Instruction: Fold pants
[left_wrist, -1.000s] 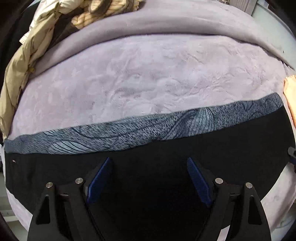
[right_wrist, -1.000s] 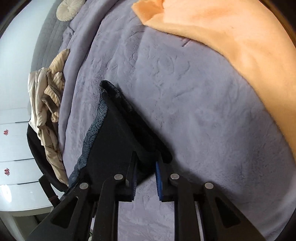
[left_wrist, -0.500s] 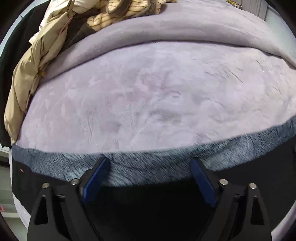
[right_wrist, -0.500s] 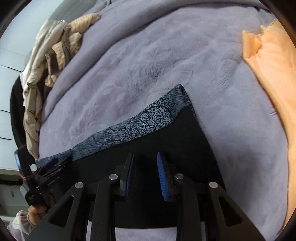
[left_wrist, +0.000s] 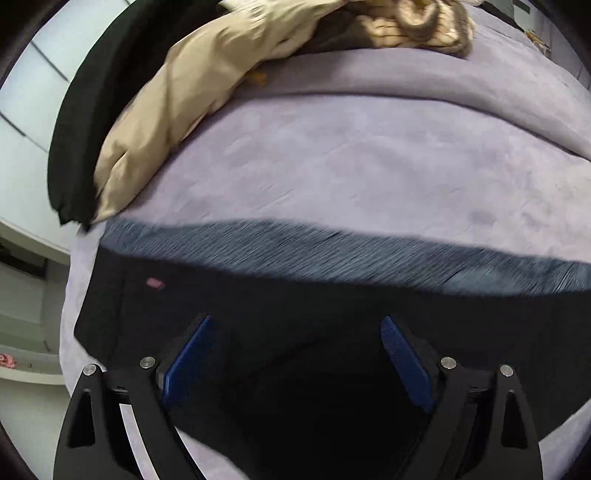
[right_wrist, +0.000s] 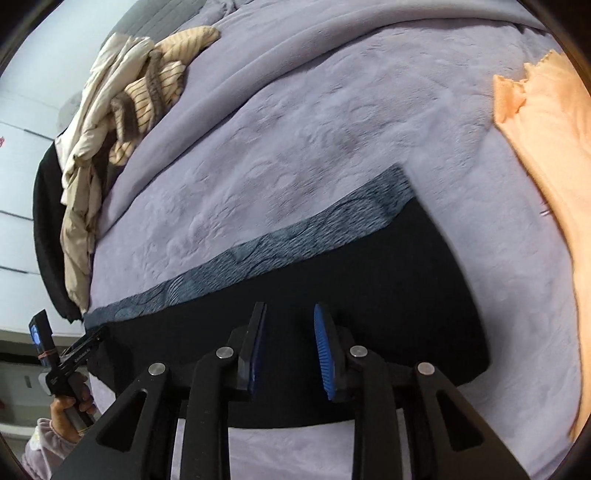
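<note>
A: Where do the pants lie?

B: Flat on the lilac blanket, a long black strip with a grey patterned band along the far edge. They spread under and ahead of both tongs.

A: The left gripper?

B: Its jaws stand wide, having just been opening. The blue pads hang over the black cloth with nothing pinched between them. This view is smeared by motion. A small pink tag shows on the pants up and to the left of the left pad.

A: And the right gripper?

B: A narrow gap, and its jaws have just been opening a little. The pads hover above the pants; no cloth is caught in the gap.

A: Any container here?

B: No box, basket or drawer holds clothes. A loose heap of clothes, beige and striped, lies far off to the upper left of the right tongs, at the bed's edge. An orange cloth lies well off to their right.

A: Anything else?

B: At the lower left of the right view, a hand grips the left tool's handle beside the pants' end.
</note>
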